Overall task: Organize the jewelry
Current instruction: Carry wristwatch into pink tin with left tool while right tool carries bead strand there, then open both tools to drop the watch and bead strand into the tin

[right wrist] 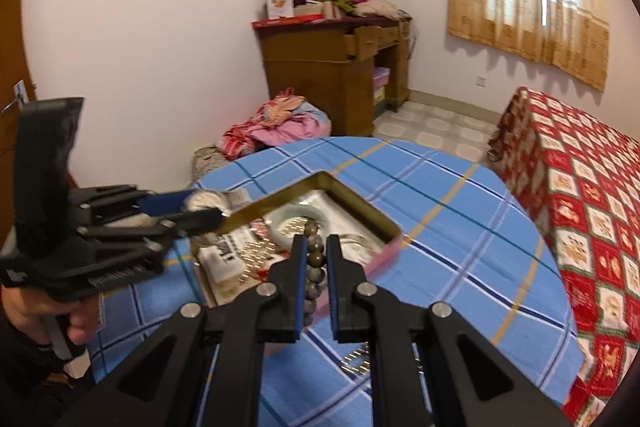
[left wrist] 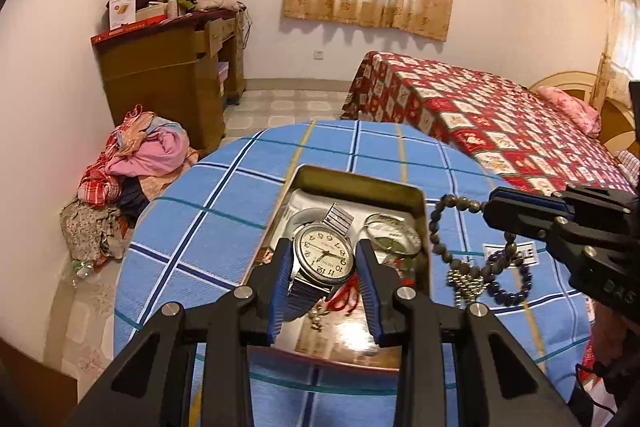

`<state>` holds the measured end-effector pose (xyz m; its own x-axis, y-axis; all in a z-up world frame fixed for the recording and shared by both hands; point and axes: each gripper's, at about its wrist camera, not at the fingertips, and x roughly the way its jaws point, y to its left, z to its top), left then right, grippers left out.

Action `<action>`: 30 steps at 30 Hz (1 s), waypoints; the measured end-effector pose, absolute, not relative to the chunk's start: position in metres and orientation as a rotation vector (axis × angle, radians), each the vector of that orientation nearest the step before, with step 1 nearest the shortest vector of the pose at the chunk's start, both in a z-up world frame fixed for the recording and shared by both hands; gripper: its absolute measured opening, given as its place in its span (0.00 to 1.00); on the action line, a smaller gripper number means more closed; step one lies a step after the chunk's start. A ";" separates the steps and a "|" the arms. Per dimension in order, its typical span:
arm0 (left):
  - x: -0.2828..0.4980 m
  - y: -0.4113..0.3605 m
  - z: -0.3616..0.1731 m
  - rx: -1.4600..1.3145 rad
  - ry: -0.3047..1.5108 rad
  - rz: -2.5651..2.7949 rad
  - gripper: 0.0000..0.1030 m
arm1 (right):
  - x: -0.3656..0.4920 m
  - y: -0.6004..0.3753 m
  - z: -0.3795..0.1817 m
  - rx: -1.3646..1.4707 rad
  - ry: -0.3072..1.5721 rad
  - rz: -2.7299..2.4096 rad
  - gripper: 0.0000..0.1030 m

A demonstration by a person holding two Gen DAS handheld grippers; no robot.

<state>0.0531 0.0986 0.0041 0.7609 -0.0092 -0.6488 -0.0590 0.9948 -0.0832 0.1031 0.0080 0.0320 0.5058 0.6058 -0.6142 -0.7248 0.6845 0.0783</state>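
My left gripper (left wrist: 324, 245) is shut on a silver wristwatch (left wrist: 325, 259) with a cream dial, held just above an open gold tin box (left wrist: 422, 211). A string of grey beads (left wrist: 438, 231) dangles beside the tin's right wall from the tips of my right gripper (left wrist: 486, 207). In the right wrist view my right gripper (right wrist: 316, 239) pinches the grey beads (right wrist: 314, 261) over the tin box (right wrist: 360, 205). My left gripper (right wrist: 208, 205) comes in from the left with the watch (right wrist: 202, 201). A pale bangle (right wrist: 298, 213) and papers lie in the tin.
The tin sits on a round table with a blue plaid cloth (left wrist: 224, 195). A purple bead bracelet (left wrist: 514, 281) and a silver chain (left wrist: 464, 281) lie on the cloth right of the tin. A red-covered bed (left wrist: 500, 131), a wooden desk (left wrist: 168, 75) and a clothes pile (left wrist: 132, 171) surround the table.
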 end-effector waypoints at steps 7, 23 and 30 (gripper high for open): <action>0.058 0.105 -0.008 -0.106 0.723 0.043 0.32 | 0.098 0.033 0.017 -0.212 0.678 0.866 0.11; 0.060 0.104 -0.034 -0.102 0.777 0.048 0.35 | 0.108 0.033 -0.027 -0.212 0.769 0.802 0.14; 0.052 0.108 -0.025 -0.107 0.737 0.070 0.70 | 0.108 0.023 -0.027 -0.198 0.755 0.764 0.44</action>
<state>0.0523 0.1076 -0.0250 0.7383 0.0255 -0.6740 -0.1011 0.9922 -0.0732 0.1079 0.0227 -0.0266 0.4780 0.5532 -0.6822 -0.6888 0.7181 0.0997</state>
